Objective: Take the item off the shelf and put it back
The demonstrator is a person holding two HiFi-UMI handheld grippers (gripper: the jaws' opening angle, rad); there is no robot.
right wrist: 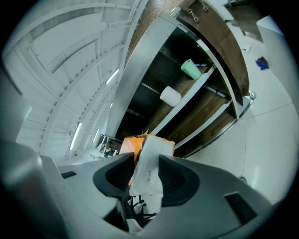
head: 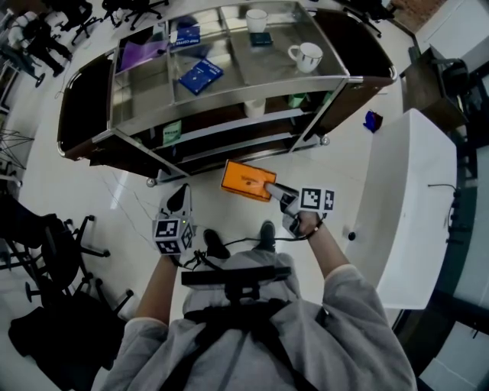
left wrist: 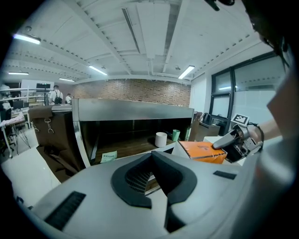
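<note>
An orange box [head: 246, 180] hangs in the air in front of the metal and wood shelf unit [head: 229, 95], below its lower shelves. My right gripper [head: 269, 187] is shut on the box's near end. In the right gripper view the box [right wrist: 133, 142] stands edge-on between the jaws of my right gripper [right wrist: 147, 156]. My left gripper [head: 177, 200] is held lower left of the box, apart from it, with its jaws together and nothing in them. From the left gripper view the box [left wrist: 202, 150] shows at the right, with my left gripper [left wrist: 156, 186] in the foreground.
On the top shelf lie a blue booklet [head: 200, 75], a white mug [head: 307, 56] and a white cup [head: 257, 20]. A lower shelf holds a white cup [right wrist: 170, 96] and a green cup [right wrist: 190, 69]. A white table [head: 412, 206] stands right; office chairs [head: 61, 252] left.
</note>
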